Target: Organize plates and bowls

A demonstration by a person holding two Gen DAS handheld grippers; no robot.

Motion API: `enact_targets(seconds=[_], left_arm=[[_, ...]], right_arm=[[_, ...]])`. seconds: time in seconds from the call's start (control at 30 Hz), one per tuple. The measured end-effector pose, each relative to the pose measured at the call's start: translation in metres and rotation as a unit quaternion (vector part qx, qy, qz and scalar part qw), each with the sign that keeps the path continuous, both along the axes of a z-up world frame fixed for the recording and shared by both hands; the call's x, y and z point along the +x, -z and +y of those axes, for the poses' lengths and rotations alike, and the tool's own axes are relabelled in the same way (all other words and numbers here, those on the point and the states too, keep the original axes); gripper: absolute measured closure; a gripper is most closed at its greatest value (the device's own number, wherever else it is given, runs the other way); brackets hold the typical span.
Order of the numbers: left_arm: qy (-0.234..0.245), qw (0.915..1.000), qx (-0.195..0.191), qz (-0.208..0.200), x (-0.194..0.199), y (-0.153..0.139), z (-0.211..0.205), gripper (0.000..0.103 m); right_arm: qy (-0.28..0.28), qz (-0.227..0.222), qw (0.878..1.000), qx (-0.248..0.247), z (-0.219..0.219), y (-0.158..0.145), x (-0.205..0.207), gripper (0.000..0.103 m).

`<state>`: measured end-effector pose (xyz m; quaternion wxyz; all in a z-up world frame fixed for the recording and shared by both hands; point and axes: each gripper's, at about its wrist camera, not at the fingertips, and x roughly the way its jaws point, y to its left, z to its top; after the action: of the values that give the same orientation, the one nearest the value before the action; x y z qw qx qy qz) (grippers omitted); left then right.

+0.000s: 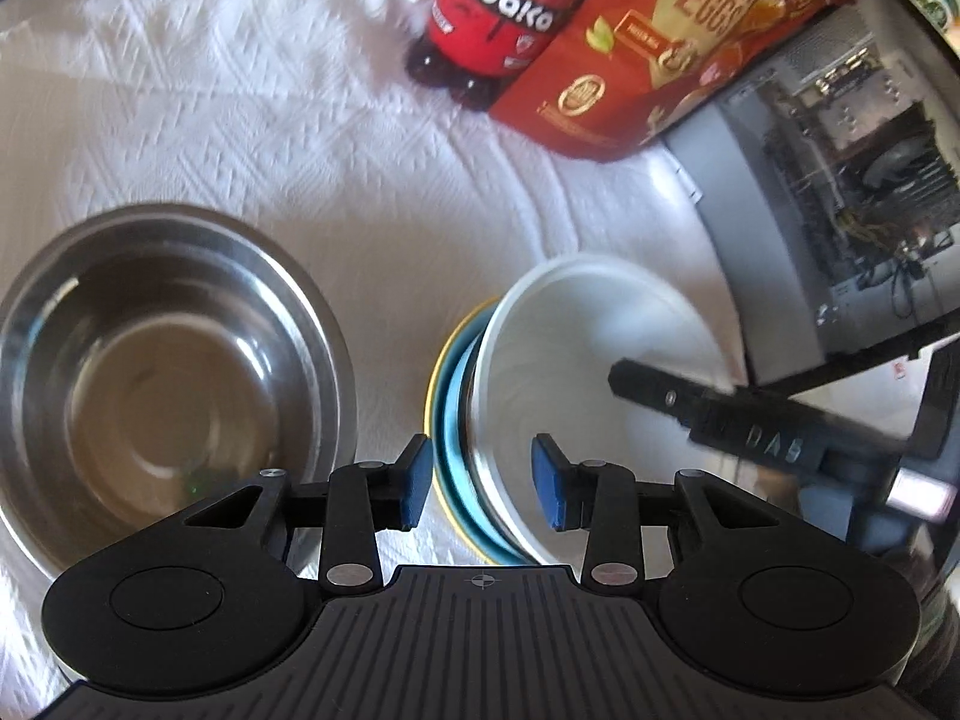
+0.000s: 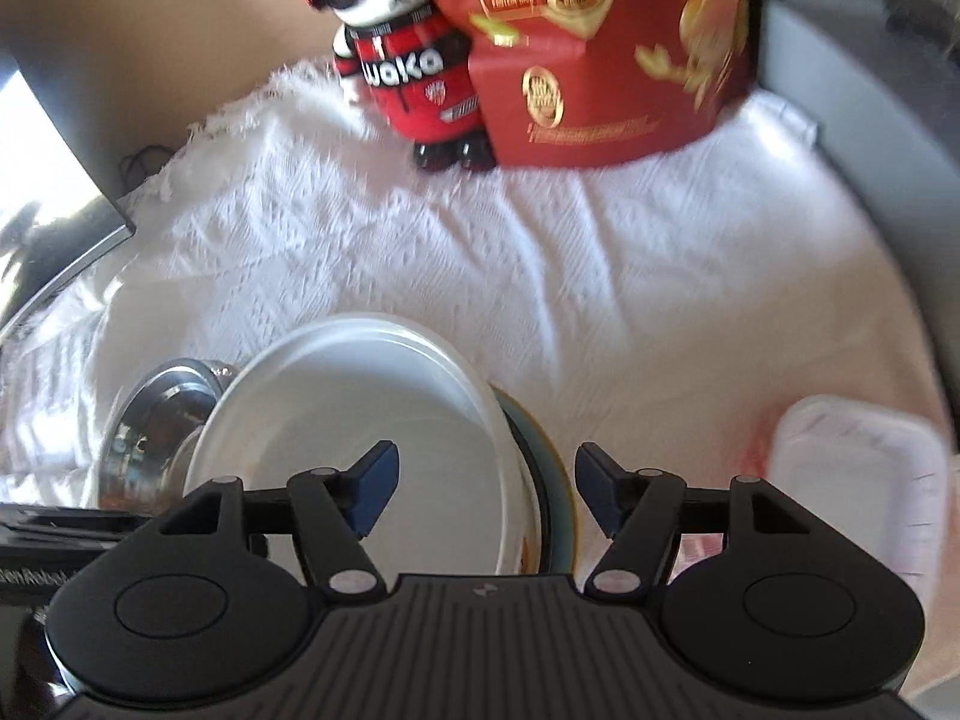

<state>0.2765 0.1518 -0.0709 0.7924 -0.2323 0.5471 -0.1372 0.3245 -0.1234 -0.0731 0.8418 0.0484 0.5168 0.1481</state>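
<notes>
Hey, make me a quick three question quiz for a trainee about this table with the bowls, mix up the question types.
1. True or false: the white bowl sits on top of the stacked plates.
2. Which dish stands alone on the cloth? A) steel bowl B) glass cup C) wooden tray
3. Fill in: the left claw and right claw each hold ____.

Key: 1 true; 2 A; 3 nothing, both are open.

Both angled down: left gripper [image 1: 482, 483] jaws part-open, right gripper [image 2: 486, 495] jaws wider, nothing gripped.
</notes>
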Motion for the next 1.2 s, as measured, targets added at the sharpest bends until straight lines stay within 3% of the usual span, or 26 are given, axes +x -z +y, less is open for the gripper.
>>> enact_targets(seconds=[0.13, 0.27, 0.3, 0.33, 0.47, 0.57, 0.73, 0.87, 0.97, 1.13, 1.2], left_arm=[[0.0, 0.9995, 0.015, -0.03, 0.003, -0.013, -0.005, 0.066], [0.003, 0.9963, 0.042, -0.075, 0.007, -0.022, -0.018, 0.074], [-0.001, 0.9958, 0.05, -0.076, 0.006, -0.021, -0.021, 0.082], [-0.004, 0.9959, 0.056, -0.071, 0.006, -0.018, -0.024, 0.084], [0.013, 0.9931, 0.095, -0.069, 0.002, -0.01, -0.034, 0.085], [0.003, 0.9922, 0.103, -0.071, -0.002, -0.011, -0.038, 0.085], [-0.017, 0.994, 0.091, -0.059, -0.008, -0.022, -0.039, 0.081], [-0.029, 0.9896, 0.129, -0.058, -0.011, -0.026, -0.042, 0.081], [-0.038, 0.9908, 0.123, -0.042, -0.014, -0.022, -0.042, 0.081], [-0.049, 0.9916, 0.118, -0.02, -0.016, -0.011, -0.04, 0.063], [-0.047, 0.9915, 0.12, -0.014, -0.013, -0.008, -0.04, 0.063]], right_arm=[[0.013, -0.034, 0.999, -0.03, 0.003, -0.004, -0.01, 0.029], [-0.005, -0.059, 0.998, -0.023, -0.004, -0.002, -0.011, 0.029], [-0.015, -0.059, 0.998, -0.021, -0.006, 0.0, -0.01, 0.029], [-0.022, -0.052, 0.998, -0.02, -0.007, 0.004, -0.007, 0.029], [-0.039, -0.017, 0.999, 0.012, -0.018, 0.02, 0.001, 0.029], [-0.051, -0.001, 0.998, 0.042, -0.026, 0.033, 0.005, 0.029], [-0.079, 0.036, 0.994, 0.07, -0.026, 0.042, 0.008, 0.029], [-0.112, 0.025, 0.991, 0.072, -0.021, 0.043, 0.008, 0.029], [-0.123, 0.05, 0.987, 0.093, -0.018, 0.053, 0.011, 0.029], [-0.147, 0.059, 0.982, 0.104, -0.01, 0.057, 0.01, 0.027], [-0.144, 0.058, 0.982, 0.108, -0.01, 0.057, 0.012, 0.027]])
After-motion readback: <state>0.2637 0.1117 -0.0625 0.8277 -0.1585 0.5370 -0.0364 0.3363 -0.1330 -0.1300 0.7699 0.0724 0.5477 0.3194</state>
